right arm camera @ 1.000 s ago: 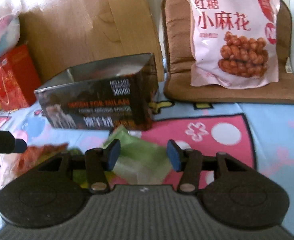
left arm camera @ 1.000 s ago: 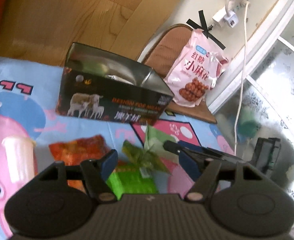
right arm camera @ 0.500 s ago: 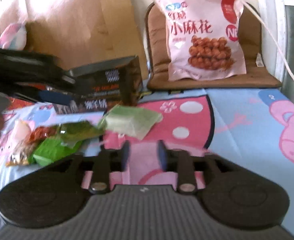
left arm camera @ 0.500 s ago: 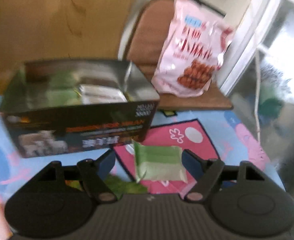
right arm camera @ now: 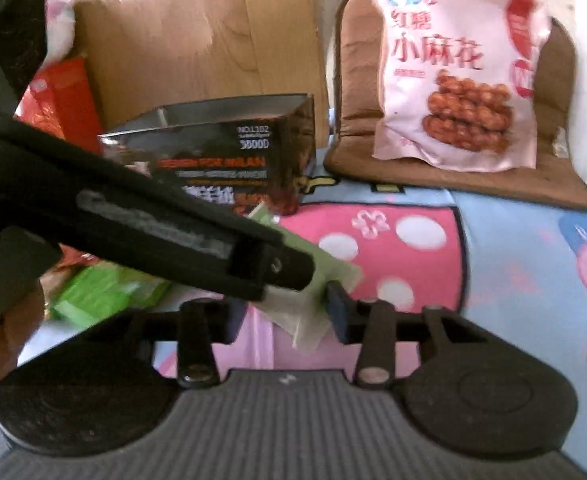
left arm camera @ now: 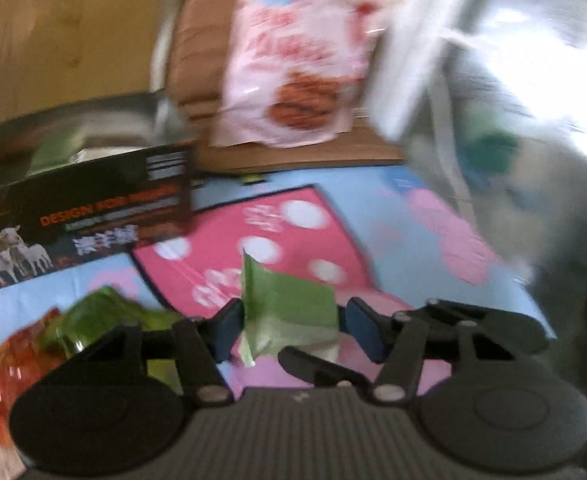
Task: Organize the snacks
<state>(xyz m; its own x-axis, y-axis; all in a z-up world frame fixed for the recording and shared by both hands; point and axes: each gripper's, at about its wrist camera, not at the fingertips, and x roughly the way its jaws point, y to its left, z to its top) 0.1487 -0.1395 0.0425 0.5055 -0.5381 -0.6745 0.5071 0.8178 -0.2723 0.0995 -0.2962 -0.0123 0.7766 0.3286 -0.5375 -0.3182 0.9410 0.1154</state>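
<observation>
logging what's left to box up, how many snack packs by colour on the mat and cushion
green: 3 (pale green packet, dark green packet, bright green packet)
orange-red: 1 (orange-red packet)
pink: 1 (pink bag)
total: 5

Bright daylight, motion blur, fisheye warp

A pale green snack packet lies on the pink mat, a green and an orange packet left, the dark open box beyond.
</observation>
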